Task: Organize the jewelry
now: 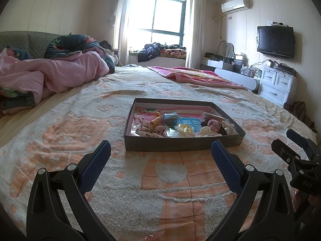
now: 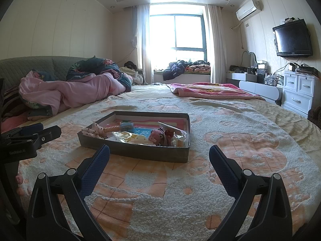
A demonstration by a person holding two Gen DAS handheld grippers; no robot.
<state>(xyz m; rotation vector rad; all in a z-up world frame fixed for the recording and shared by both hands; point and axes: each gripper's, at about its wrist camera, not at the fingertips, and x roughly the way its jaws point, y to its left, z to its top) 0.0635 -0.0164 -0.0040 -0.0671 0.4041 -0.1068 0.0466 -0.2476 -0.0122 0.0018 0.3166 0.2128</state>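
A shallow grey cardboard box (image 1: 180, 143) lies on the bed, holding several hair accessories: spotted pink bows (image 1: 143, 125), an orange coil tie (image 1: 156, 121), a pink fluffy tie (image 1: 212, 125) and clips. My left gripper (image 1: 160, 150) is open just short of the box's near wall, nothing between its blue pads. In the right wrist view the same box (image 2: 144, 152) sits ahead and left. My right gripper (image 2: 159, 154) is open and empty, near the box's front right corner. Each gripper shows at the edge of the other's view.
The bed carries a fluffy cream and peach blanket (image 1: 140, 184). A pink duvet (image 1: 60, 74) is heaped at the far left. White drawers (image 2: 299, 94) and a wall television (image 2: 293, 39) stand right of the bed. A window (image 1: 158, 18) is at the back.
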